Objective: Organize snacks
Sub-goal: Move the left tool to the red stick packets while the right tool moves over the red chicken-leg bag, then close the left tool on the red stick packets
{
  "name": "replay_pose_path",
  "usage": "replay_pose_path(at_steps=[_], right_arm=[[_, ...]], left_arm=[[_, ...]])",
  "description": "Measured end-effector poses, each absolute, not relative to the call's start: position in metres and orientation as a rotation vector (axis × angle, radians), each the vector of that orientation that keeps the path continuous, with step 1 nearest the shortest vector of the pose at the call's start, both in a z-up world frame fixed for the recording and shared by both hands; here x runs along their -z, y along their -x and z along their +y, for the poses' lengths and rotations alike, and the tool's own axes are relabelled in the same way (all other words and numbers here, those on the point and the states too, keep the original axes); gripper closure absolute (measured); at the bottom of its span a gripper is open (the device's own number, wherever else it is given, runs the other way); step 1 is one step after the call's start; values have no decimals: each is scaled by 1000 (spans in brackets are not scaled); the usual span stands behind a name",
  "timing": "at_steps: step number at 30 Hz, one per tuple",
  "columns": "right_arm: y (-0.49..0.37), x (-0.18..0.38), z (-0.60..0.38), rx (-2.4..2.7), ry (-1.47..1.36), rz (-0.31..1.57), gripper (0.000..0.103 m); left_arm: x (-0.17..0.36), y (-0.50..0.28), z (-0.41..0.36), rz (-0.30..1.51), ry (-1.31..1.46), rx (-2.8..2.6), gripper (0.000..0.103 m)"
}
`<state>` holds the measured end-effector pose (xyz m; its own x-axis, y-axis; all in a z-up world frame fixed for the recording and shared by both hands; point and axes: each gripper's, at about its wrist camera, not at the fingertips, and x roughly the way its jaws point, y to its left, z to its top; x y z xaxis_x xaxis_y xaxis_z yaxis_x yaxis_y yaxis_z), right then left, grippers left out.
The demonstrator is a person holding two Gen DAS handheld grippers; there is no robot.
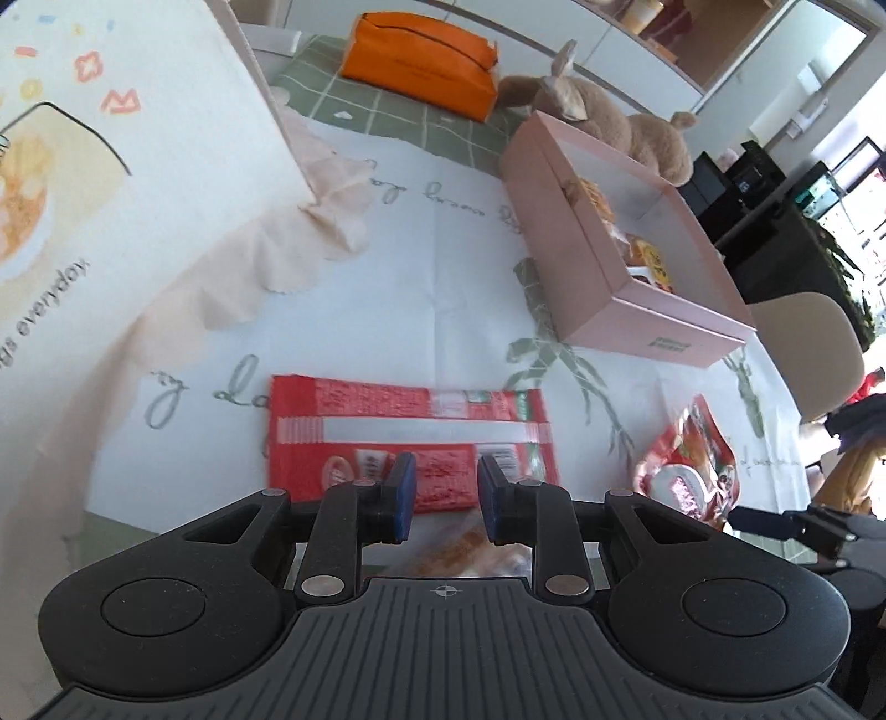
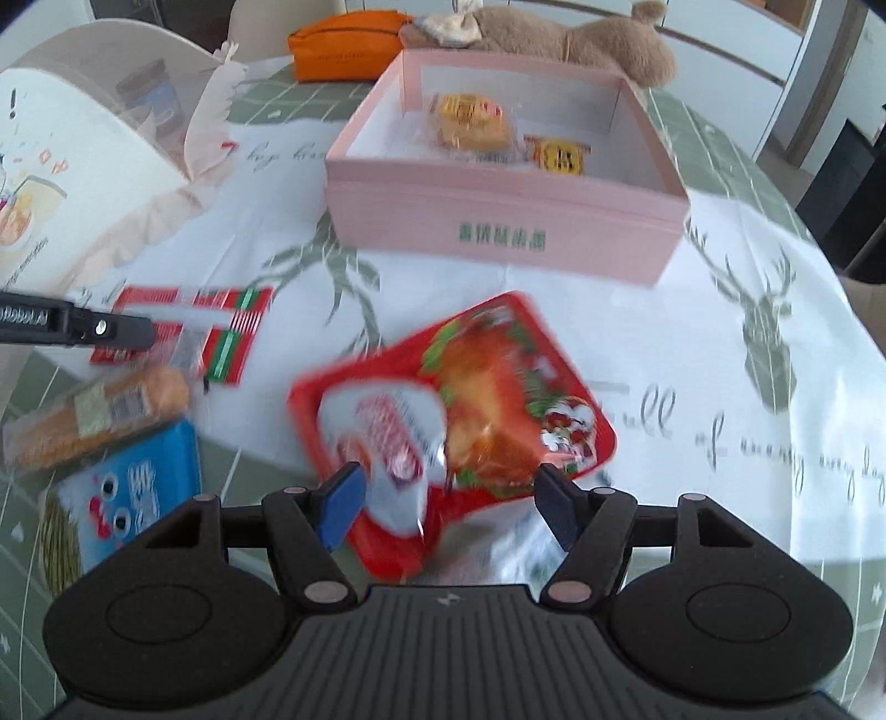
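Observation:
A pink box (image 2: 498,221) stands open on the table with two yellow-orange snack packs (image 2: 470,119) inside; it also shows in the left wrist view (image 1: 581,260). My left gripper (image 1: 446,487) is open, its fingers over the near edge of a flat red snack packet (image 1: 410,426), not closed on it. My right gripper (image 2: 451,507) is open wide, hovering over a red chicken-leg pouch (image 2: 459,410), which lies on the table and also shows in the left wrist view (image 1: 686,459).
An orange biscuit pack (image 2: 94,415) and a blue snack bag (image 2: 133,493) lie at the left. A cream lid (image 2: 72,166) stands upright left of the box. An orange pouch (image 1: 421,61) and a plush toy (image 2: 570,39) lie behind it.

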<state>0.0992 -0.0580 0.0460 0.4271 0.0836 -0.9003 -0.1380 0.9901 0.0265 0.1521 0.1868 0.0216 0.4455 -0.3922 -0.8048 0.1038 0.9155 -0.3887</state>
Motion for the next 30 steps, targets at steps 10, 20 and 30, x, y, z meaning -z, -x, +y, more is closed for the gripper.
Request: replay_pose_path(at_steps=[10, 20, 30], right_arm=[[-78, -51, -86, -24, -42, 1059, 35], [-77, -30, -88, -93, -140, 1033, 46], [-110, -29, -79, -189, -99, 987, 50]], left_arm=[[-5, -141, 141, 1141, 374, 444, 77], [-35, -149, 146, 1037, 277, 295, 76], [-25, -162, 162, 1031, 283, 126, 77]])
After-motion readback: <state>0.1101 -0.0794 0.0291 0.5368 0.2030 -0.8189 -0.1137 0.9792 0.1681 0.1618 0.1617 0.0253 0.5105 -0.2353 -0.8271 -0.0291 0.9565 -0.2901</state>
